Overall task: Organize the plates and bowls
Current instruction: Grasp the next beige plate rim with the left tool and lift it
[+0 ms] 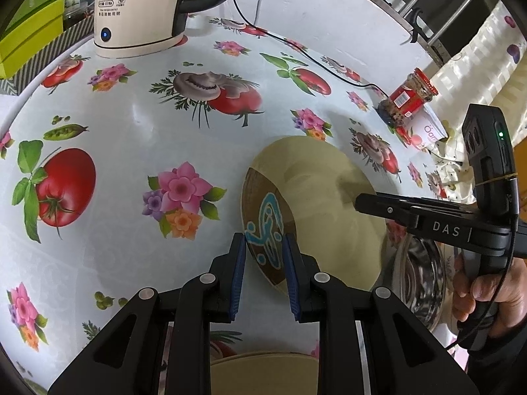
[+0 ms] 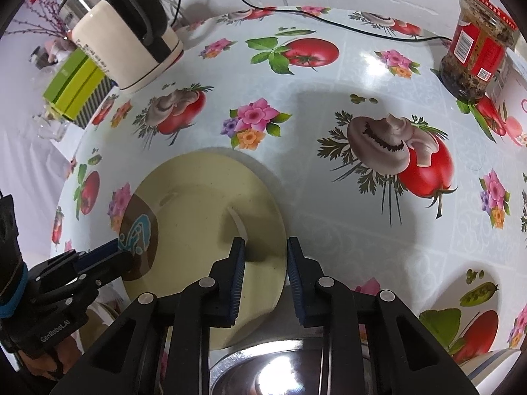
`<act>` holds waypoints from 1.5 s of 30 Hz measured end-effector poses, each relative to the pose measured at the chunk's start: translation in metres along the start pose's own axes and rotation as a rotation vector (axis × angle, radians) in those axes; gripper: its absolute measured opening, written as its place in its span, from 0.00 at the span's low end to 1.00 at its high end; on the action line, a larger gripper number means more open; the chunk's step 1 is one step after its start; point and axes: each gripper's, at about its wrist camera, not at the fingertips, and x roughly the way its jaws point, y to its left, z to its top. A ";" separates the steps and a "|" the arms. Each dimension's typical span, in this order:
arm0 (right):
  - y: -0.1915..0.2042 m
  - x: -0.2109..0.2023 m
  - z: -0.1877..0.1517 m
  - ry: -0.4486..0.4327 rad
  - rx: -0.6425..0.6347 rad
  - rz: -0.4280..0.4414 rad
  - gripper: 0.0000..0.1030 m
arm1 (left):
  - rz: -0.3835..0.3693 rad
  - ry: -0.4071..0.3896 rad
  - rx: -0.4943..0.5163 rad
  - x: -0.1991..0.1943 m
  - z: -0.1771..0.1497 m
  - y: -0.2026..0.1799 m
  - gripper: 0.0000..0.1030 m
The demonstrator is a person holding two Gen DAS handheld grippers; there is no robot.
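A cream plate (image 1: 326, 197) with a brown patch and a blue motif is held tilted above the table; it also shows in the right wrist view (image 2: 204, 204). My left gripper (image 1: 263, 250) has its pads on either side of the plate's brown rim, which looks gripped. My right gripper (image 2: 266, 247) straddles the opposite rim, its pads on either side of the edge. A steel bowl (image 1: 425, 283) sits under the plate's right side and shows below my right gripper (image 2: 273, 368). Another cream plate (image 1: 263, 372) lies under my left gripper.
The table wears a floral and tomato oilcloth (image 1: 131, 125). A cream electric kettle (image 1: 138, 10) with its cable stands at the back. A red-labelled jar (image 2: 477, 46) stands at the right. Green boxes (image 2: 75, 85) lie beside the kettle.
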 end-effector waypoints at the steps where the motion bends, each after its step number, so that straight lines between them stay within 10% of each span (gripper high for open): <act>1: 0.001 0.000 0.000 -0.001 -0.001 0.002 0.24 | 0.003 -0.003 -0.001 -0.001 0.000 0.000 0.23; 45: 0.069 -0.037 -0.015 -0.045 -0.104 0.033 0.24 | 0.075 -0.098 -0.040 -0.073 -0.025 0.020 0.23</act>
